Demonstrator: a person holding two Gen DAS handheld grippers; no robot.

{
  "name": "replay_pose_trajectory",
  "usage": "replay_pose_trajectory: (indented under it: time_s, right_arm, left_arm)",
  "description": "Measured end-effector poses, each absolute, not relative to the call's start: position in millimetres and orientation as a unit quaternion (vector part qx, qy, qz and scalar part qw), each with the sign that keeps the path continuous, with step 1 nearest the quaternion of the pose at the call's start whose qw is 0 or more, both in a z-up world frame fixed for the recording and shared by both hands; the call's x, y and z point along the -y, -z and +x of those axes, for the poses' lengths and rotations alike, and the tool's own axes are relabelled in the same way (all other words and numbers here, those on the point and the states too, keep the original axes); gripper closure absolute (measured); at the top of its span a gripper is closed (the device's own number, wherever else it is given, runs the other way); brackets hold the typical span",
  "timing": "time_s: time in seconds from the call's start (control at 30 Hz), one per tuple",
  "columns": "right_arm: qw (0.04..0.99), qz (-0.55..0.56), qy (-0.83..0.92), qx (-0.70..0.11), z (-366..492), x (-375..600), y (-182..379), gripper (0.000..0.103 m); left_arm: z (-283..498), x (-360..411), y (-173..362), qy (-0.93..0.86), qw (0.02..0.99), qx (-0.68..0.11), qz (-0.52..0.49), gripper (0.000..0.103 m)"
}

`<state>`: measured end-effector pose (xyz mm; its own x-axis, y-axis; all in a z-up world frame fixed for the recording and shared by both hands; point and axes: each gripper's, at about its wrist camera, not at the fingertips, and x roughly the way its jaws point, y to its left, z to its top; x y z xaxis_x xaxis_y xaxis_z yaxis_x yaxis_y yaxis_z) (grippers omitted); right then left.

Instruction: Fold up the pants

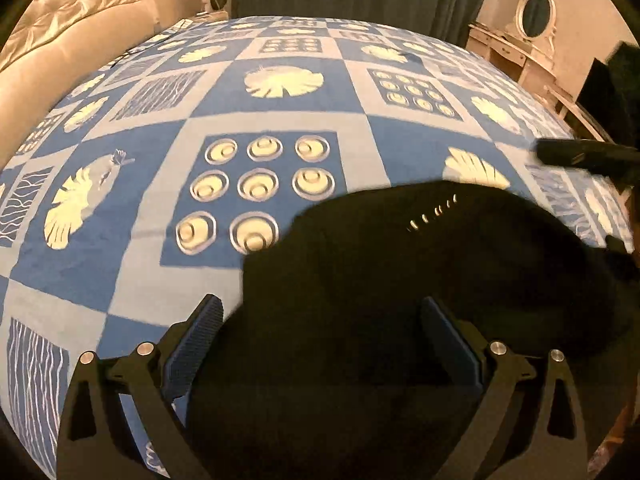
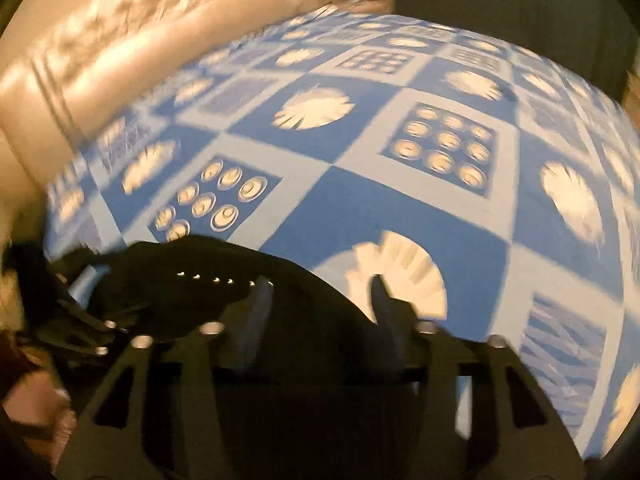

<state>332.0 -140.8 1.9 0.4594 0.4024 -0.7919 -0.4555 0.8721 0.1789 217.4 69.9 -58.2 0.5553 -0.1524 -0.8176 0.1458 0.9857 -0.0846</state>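
the black pants (image 1: 420,280) lay bunched on the bed's blue patterned bedspread (image 1: 280,120), mostly under the left gripper (image 1: 320,344), whose jaws stood wide, gripping nothing. the right gripper (image 2: 320,304), half open and empty, hung over their right edge.

right view motion-blurred | pants (image 1: 400,280) folds unreadable, cut off below
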Motion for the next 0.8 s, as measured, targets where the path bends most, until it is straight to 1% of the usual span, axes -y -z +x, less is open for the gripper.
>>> replay_pose_trajectory:
  time_s: [0.07, 0.17, 0.23, 0.27, 0.33, 0.4, 0.47, 0.5, 0.57, 0.6, 0.67, 0.7, 0.73, 0.77, 0.8]
  right_arm:
    - [0.864, 0.012, -0.21, -0.457, 319, 198, -6, 0.038]
    - [0.87, 0.012, -0.115, -0.479, 302, 279, -7, 0.035]
    - [0.868, -0.017, 0.001, -0.496, 289, 353, -3, 0.028]
    - [0.861, -0.023, 0.039, -0.507, 283, 376, 1, 0.023]
    - [0.833, -0.018, 0.115, -0.54, 270, 430, 16, 0.022]
    - [0.802, -0.029, 0.136, -0.58, 258, 466, 33, 0.022]
    - [0.799, -0.054, 0.17, -0.575, 247, 488, 36, 0.02]
    - [0.8, -0.045, 0.184, -0.569, 244, 499, 37, 0.016]
    - [0.799, 0.016, 0.217, -0.56, 238, 532, 38, 0.012]
    - [0.793, 0.059, 0.232, -0.561, 236, 549, 44, 0.012]
    - [0.775, 0.092, 0.233, -0.579, 238, 564, 58, 0.012]
    - [0.772, 0.106, 0.224, -0.586, 240, 567, 65, 0.012]
    - [0.771, 0.125, 0.211, -0.587, 240, 570, 72, 0.015]
    - [0.775, 0.144, 0.198, -0.583, 239, 570, 75, 0.029]
    - [0.779, 0.155, 0.187, -0.578, 238, 569, 76, 0.047]
  left_arm:
    - [210, -71, 62, 0.087, 0.881, -0.465, -0.001, 0.004]
    - [201, -76, 59, 0.089, 0.883, -0.461, -0.012, 0.004]
    - [195, -80, 54, 0.088, 0.885, -0.458, -0.02, 0.004]
    - [192, -80, 52, 0.087, 0.886, -0.456, -0.022, 0.004]
    - [186, -81, 48, 0.086, 0.887, -0.453, -0.03, 0.004]
    - [181, -82, 45, 0.081, 0.888, -0.451, -0.032, 0.004]
    - [176, -81, 44, 0.077, 0.887, -0.454, -0.03, 0.004]
    - [175, -81, 44, 0.075, 0.886, -0.456, -0.03, 0.004]
    - [171, -81, 47, 0.07, 0.883, -0.463, -0.029, 0.004]
    - [170, -81, 49, 0.068, 0.881, -0.467, -0.029, 0.004]
    - [168, -81, 52, 0.061, 0.878, -0.474, -0.027, 0.004]
    - [168, -81, 53, 0.059, 0.877, -0.477, -0.028, 0.004]
    - [168, -81, 54, 0.056, 0.875, -0.48, -0.03, 0.004]
    - [167, -81, 55, 0.054, 0.874, -0.482, -0.031, 0.004]
    - [168, -81, 56, 0.052, 0.874, -0.482, -0.033, 0.004]
